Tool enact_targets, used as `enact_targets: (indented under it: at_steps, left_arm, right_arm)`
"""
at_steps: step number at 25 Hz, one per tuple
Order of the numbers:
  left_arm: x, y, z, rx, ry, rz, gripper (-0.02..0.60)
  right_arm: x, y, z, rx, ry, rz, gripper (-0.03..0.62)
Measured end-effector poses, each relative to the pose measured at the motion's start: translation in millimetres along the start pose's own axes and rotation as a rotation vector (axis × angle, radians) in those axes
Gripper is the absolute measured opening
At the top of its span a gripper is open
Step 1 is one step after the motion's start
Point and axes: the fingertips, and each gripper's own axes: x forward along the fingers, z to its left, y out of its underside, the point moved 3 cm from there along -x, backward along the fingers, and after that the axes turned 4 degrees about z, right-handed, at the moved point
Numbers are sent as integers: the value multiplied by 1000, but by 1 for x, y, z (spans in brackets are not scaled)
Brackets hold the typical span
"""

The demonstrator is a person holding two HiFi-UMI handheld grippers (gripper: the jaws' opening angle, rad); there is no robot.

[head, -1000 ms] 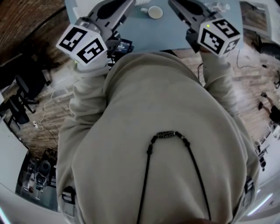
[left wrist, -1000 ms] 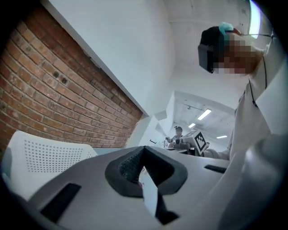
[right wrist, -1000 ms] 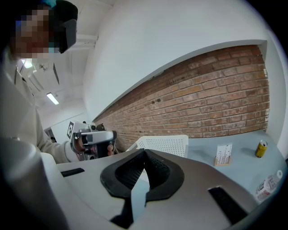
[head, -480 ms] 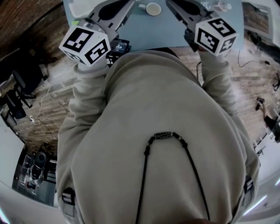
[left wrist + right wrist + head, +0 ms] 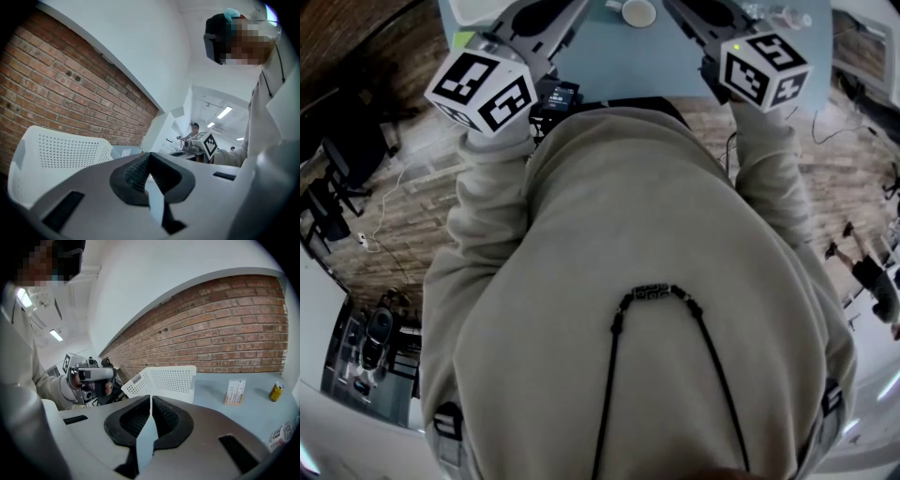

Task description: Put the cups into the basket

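White handled cup [image 5: 638, 12] stands on the pale blue table [image 5: 656, 66] ahead of the left gripper [image 5: 149, 154] and right gripper [image 5: 151, 397], both with fingers together and empty; unopened, they would likely topple it short of the white perforated plastic basket [image 5: 164, 380].

My head camera looks steeply down over my own chest [image 5: 647, 244], so only the near edge of the table [image 5: 666, 70] shows at the top. The camera on the left gripper [image 5: 149, 158] sits close behind its fingers and faces almost level toward the brick wall [image 5: 70, 79]. The camera on the right gripper [image 5: 151, 401] tilts a little down onto the table. Both gripper views share the white basket [image 5: 56, 152], and each one shows the other gripper.
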Motion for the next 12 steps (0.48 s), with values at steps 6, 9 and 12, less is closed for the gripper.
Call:
enact_targets:
  at_steps: [6, 9, 12]
  left_arm:
    - [13, 14, 9, -28, -10, 27, -5]
    - [8, 20, 14, -33, -16, 39, -5]
    - [4, 28, 19, -41, -18, 60, -5]
  right_arm:
    - [11, 20, -19, 7, -6, 62, 15]
    - [27, 34, -21, -11, -11, 110, 15]
    - [40, 46, -18, -20, -11, 155, 15]
